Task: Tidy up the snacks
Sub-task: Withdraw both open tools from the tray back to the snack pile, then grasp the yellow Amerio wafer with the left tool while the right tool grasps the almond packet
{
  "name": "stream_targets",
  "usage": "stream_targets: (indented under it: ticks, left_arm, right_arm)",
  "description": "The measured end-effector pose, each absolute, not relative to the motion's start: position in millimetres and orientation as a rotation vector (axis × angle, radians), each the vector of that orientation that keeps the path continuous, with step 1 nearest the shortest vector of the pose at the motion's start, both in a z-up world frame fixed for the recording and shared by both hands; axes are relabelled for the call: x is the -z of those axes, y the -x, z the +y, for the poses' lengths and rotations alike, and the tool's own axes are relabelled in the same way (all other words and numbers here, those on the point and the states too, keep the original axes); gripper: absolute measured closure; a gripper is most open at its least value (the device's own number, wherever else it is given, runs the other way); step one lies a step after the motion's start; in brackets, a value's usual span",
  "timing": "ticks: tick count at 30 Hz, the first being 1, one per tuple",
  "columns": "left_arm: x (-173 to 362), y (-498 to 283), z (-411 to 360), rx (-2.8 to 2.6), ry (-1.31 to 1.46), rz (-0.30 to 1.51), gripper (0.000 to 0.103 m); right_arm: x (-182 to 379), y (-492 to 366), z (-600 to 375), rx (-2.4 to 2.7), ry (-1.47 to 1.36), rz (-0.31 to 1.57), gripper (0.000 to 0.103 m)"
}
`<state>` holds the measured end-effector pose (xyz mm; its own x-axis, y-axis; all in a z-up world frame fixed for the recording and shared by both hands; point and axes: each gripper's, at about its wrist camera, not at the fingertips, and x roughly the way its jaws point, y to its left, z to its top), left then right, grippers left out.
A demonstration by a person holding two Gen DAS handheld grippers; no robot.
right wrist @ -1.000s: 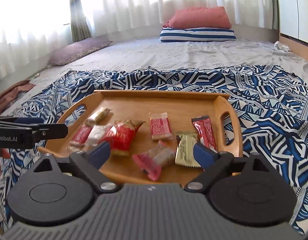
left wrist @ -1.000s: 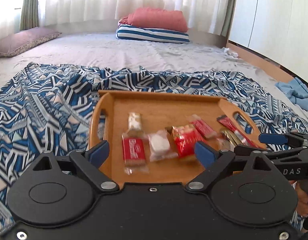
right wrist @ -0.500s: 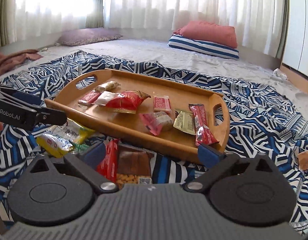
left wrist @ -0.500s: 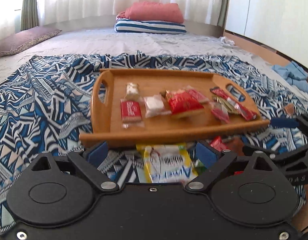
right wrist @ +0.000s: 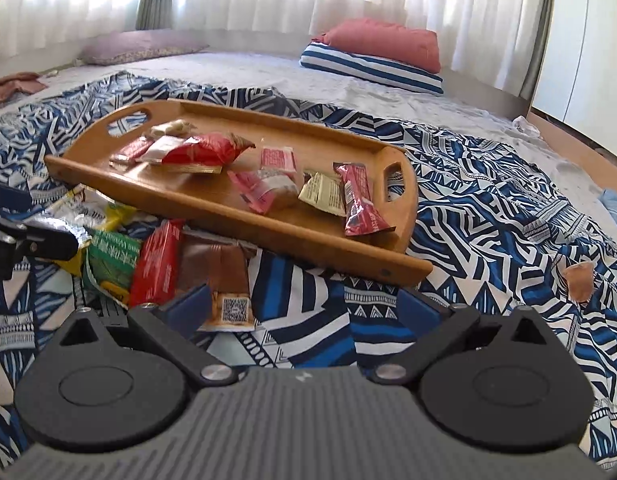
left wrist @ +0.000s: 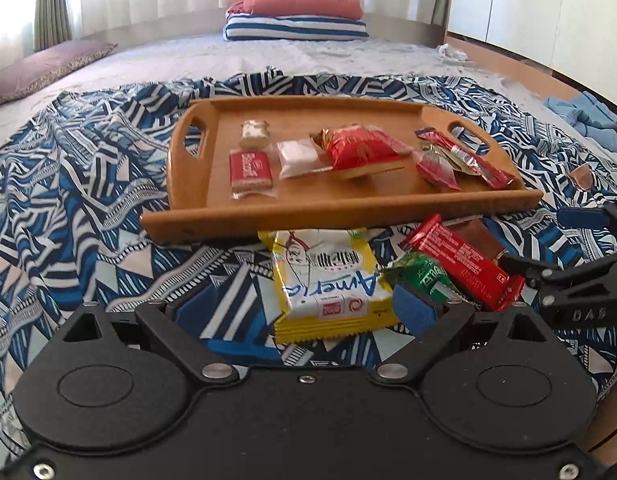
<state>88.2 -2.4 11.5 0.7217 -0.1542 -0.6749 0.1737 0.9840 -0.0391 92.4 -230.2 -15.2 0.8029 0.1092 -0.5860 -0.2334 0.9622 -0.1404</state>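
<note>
Snacks in two groups. Tray (left wrist: pixel 348 210) on patterned cloth (left wrist: pixel 88 184) holds small packets: red biscuit (left wrist: pixel 250 168), white packet (left wrist: pixel 298 158), red pouch (left wrist: pixel 360 148), red bar (right wrist: pixel 360 200) near right handle. Loose pile on cloth just before tray's near edge: yellow pack (left wrist: pixel 332 284), green packet (left wrist: pixel 424 276), red wafer (left wrist: pixel 460 264), brown pack (right wrist: pixel 220 276). Left gripper (left wrist: pixel 304 310) jaws spread, empty, yellow pack between fingers. Right gripper (right wrist: pixel 304 306) jaws spread, empty, left finger over brown pack. Pillows (left wrist: pixel 296 12) beyond.

Snack pile from my left cam

My left gripper (left wrist: pixel 306 306) hangs open over the yellow packet (left wrist: pixel 328 280), wooden tray (left wrist: pixel 340 214) of snacks just beyond it.
</note>
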Motion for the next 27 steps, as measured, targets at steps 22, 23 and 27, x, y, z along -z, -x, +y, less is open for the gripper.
stream_targets:
  ticks: [22, 23, 27]
  left_arm:
    - [-5.0, -96.6, -21.4, 0.175, -0.048, 0.730, 0.035]
    - [-5.7, -96.0, -22.2, 0.178, -0.055, 0.728, 0.037]
    - [-8.0, -93.5, -21.5, 0.189, -0.043, 0.728, 0.041]
  right_arm:
    - [19.8, -93.1, -223.2, -0.262, 0.171, 0.624, 0.000]
    - [19.8, -93.4, -221.6, -0.265, 0.172, 0.623, 0.000]
    - [20.4, -94.9, -215.0, -0.291, 0.176, 0.624, 0.000]
